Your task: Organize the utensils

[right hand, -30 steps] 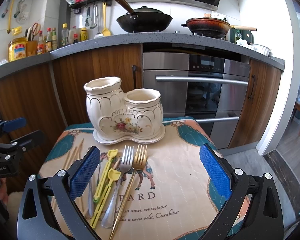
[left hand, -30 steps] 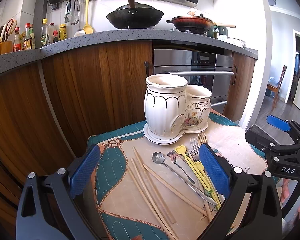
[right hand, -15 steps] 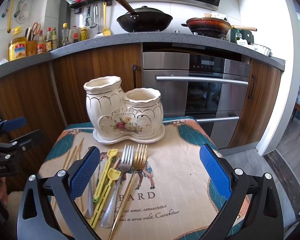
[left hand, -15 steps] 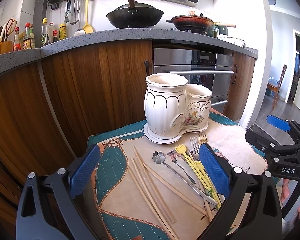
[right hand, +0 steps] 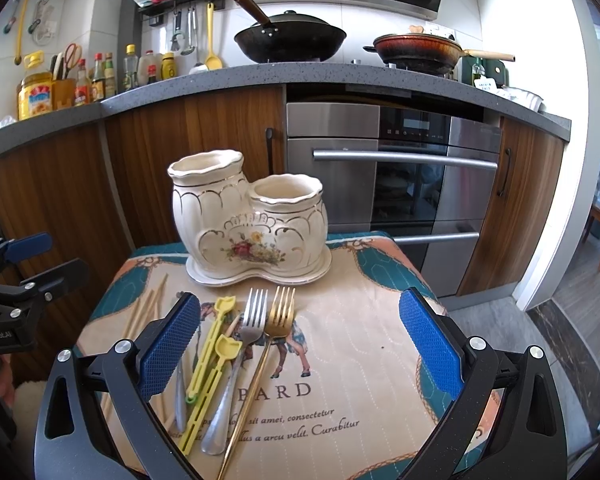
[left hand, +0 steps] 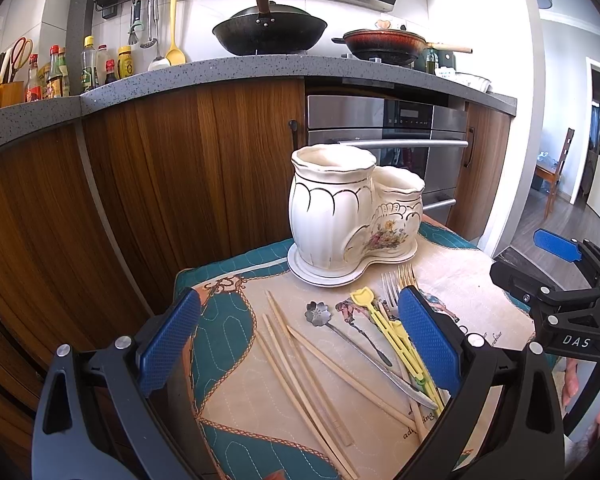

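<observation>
A cream double-pot ceramic holder stands empty at the far side of a cloth-covered table. Several wooden chopsticks lie at the left. Beside them lie a flower-handled spoon, two yellow plastic picks, a silver fork and a gold fork. My left gripper is open and empty above the chopsticks and spoon. My right gripper is open and empty above the forks and bare cloth.
Wooden kitchen cabinets and a steel oven stand close behind the table. A worktop above holds a wok, a pan and bottles. Each gripper shows at the edge of the other's view.
</observation>
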`<state>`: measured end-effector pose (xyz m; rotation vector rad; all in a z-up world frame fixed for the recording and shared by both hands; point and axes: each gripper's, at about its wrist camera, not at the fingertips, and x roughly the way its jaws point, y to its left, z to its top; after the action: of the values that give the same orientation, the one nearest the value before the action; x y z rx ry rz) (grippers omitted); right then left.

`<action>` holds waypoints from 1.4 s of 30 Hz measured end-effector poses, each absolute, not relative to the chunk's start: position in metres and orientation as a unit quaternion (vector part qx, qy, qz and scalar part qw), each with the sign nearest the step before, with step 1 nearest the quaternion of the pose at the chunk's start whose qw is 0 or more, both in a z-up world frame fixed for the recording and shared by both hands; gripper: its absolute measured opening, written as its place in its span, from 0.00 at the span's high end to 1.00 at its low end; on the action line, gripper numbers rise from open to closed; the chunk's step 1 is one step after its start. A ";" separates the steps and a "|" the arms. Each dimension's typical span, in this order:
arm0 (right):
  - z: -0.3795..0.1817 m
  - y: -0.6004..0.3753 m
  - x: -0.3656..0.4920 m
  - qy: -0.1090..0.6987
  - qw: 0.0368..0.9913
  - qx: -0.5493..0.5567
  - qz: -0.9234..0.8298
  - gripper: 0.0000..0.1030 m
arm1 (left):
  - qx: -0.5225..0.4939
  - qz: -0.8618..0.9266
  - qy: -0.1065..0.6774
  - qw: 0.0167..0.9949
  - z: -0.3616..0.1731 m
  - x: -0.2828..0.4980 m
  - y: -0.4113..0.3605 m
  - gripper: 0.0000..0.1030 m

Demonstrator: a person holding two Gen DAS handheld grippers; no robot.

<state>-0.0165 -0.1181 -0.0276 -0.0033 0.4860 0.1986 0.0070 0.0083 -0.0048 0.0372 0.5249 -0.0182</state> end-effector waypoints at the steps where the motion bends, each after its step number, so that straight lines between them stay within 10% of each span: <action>1: -0.028 -0.118 -0.017 0.241 0.966 -0.001 0.098 0.04 | 0.018 -0.009 0.259 0.966 -0.005 0.007 0.008 0.05; 42: -0.055 -0.131 0.003 0.302 0.948 -0.024 0.096 0.04 | 0.050 -0.009 0.333 0.942 -0.048 0.036 0.031 0.05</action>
<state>0.0032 -0.1315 -0.0552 -0.0485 0.6141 0.1956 0.0356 0.0308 -0.0476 0.1011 0.6791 -0.0192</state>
